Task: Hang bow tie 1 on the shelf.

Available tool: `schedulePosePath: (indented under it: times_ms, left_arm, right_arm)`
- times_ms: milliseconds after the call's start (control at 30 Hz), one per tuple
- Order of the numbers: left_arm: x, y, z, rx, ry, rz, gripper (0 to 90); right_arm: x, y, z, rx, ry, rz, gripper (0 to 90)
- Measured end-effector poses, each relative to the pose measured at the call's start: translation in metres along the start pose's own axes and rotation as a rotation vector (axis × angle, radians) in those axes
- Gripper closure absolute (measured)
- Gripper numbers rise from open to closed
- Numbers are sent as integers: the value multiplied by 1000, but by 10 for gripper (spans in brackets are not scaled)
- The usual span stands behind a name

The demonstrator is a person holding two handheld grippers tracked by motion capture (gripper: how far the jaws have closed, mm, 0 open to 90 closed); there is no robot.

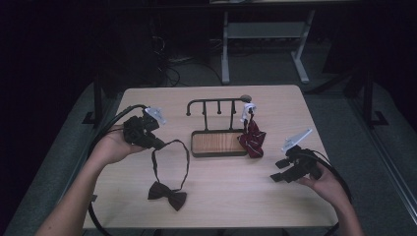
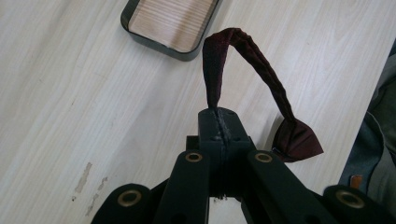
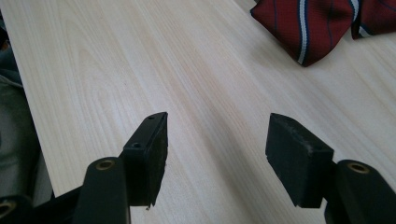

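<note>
High view showed one wooden table (image 1: 216,196) with two grippers, two ties and one rack on it. At the left of the frame the left gripper (image 1: 156,143) was held in the person's left hand (image 1: 110,147), its jaws pressed together on the neck strap (image 1: 183,162) of one dark bow tie (image 1: 167,194). The strap ran as a loop from the jaws down to the bow, which lay on the table in the lower middle of the frame, below and left of the rack. At the lower right the right gripper (image 1: 276,171) sat in the right hand (image 1: 327,187), its jaws standing apart with nothing between them.

One black metal rack (image 1: 219,120) stood at the centre of the frame, with a wood-lined tray (image 1: 219,142) as its base and a bar of short hooks above. One red striped tie (image 1: 252,137) hung from the right end of that bar, its lower part bunched on the table just beside the tray.

Left gripper view showed the jaws closed flat on the strap (image 2: 243,56), which arched up and over to the bow (image 2: 296,140) at the right, with one corner of the tray (image 2: 170,23) at the top. Right gripper view showed both pads (image 3: 152,154) well apart over bare wood, and the red tie (image 3: 317,23) with white and blue stripes at the upper right. No brand, label or readable writing could be made out on any of these things.
</note>
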State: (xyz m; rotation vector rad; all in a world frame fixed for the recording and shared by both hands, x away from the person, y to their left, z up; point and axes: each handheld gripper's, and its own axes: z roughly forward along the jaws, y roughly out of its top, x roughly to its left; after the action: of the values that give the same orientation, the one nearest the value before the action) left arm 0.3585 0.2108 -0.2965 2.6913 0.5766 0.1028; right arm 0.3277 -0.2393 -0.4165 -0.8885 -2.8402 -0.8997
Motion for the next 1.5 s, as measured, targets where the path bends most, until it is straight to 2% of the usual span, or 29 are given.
schedulePosePath:
  times_ms: [333,633,833,1500]
  left_arm:
    - [-4,4,-14,-20,9,15,899]
    - [-4,10,-25,-33,44,9,899]
    - [1,18,-24,-22,50,10,899]
    - [12,41,-26,-14,59,20,900]
  right_arm:
    - [-1,3,-2,-5,2,-4,383]
    - [3,2,-3,-5,6,-21,385]
    - [5,4,-5,-15,8,-34,384]
    - [0,0,-8,-28,18,-20,383]
